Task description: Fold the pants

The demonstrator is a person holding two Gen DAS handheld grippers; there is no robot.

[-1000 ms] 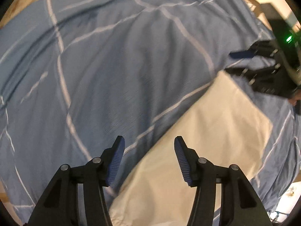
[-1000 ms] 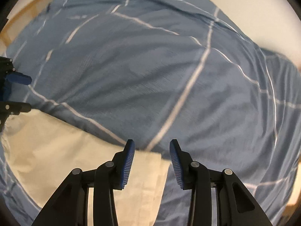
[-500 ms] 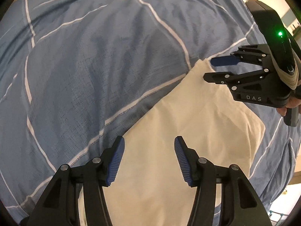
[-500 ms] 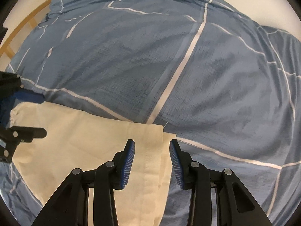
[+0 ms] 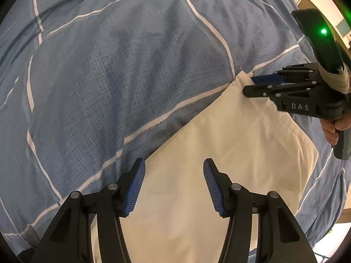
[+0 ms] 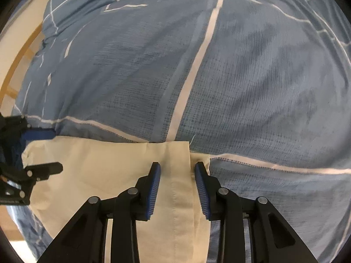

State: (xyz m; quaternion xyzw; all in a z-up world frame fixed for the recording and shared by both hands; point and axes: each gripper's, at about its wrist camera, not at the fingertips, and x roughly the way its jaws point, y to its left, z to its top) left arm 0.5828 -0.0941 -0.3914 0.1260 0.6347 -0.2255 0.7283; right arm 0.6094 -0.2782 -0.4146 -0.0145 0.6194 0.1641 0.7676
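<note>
Left gripper [image 5: 173, 186] nearest the lens in the left wrist view; jaws spread wide, nothing between them; it hovers over the near-left end of the pants [image 5: 219, 153], just inside their long edge; my read: lined up to take that end for a fold.

Right gripper [image 6: 177, 184] in its own view: jaws apart, straddling the hemmed edge of the pants [image 6: 122, 175]; the hem strip lies between the pads [image 6: 154, 186] with a visible gap on both sides, so not clamped; cannot tell whether the tips touch the cloth; judgement: pre-grasp, placed on the hem because a doubled stitched band is the stiffest thing to pinch.

Seen from the left wrist, the right gripper [image 5: 254, 86] sits at the far corner of the pants, its fingers one above the other with the corner tip just beside the blue pad; the person's hand [image 5: 333, 129] on its handle, green LED lit.

Both tools at opposite ends of one long edge; likely a two-point lift to carry that edge over; risk: thin cloth, could pinch one layer only and drag the stack skewed.

Pants: cream, thin woven cotton by the look; already lying as a flat rectangle, several layers; faint diagonal creases; one loose thread at the far corner; stitch line parallel to the hem.

Beyond and beneath: blue duvet [image 5: 131, 76] with white grid stripes, puffy and rumpled, so a soft uneven base; wooden bed frame [image 6: 19, 65] at the far left of the right wrist view.
</note>
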